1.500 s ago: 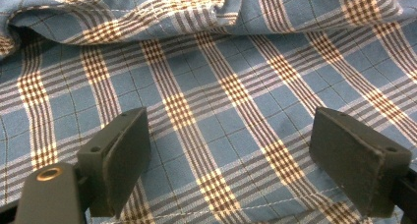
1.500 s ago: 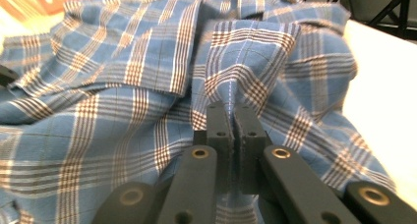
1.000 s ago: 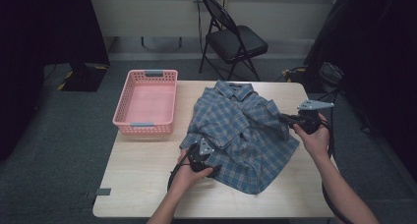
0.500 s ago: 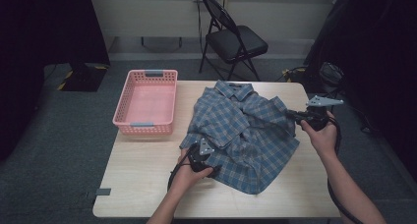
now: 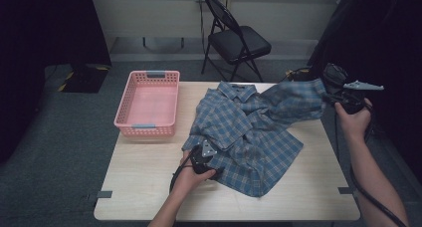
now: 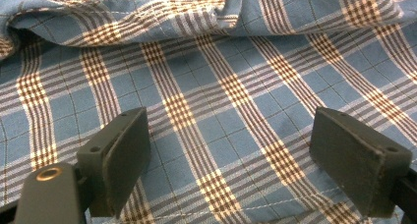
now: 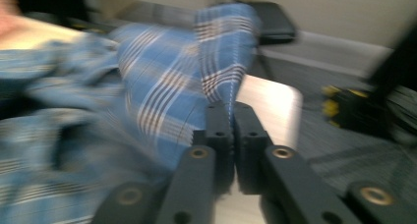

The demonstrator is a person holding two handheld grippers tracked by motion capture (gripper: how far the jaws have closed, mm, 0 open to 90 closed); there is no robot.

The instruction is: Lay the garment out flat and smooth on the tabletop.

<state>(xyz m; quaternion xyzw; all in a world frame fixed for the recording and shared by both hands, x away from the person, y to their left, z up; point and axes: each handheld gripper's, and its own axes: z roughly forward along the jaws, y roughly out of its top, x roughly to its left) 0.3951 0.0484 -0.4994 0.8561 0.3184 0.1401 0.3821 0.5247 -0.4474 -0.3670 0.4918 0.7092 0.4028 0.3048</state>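
Note:
A blue plaid shirt [image 5: 249, 137] lies spread on the wooden table [image 5: 144, 192], collar toward the far edge. My left gripper [image 5: 205, 152] rests on its near left part, open, with the jaws set wide over flat cloth [image 6: 221, 62] and nothing pinched between them [image 6: 236, 155]. My right gripper [image 5: 332, 95] is out past the table's right edge, shut on the end of a sleeve [image 5: 293, 100] that stretches up from the shirt to it. In the right gripper view the sleeve [image 7: 216, 52] runs into the narrow gap of the jaws [image 7: 232, 118], which have just been opening slightly.
A pink plastic basket [image 5: 149, 102] stands empty at the table's far left. A black folding chair [image 5: 236, 38] is behind the table by the wall. Dark gear sits on the floor to the right. Bare tabletop shows along the near edge.
My right hand has moved right and a little up, drawing the sleeve out from over the shirt to beyond the table's right edge. The left hand has stayed put.

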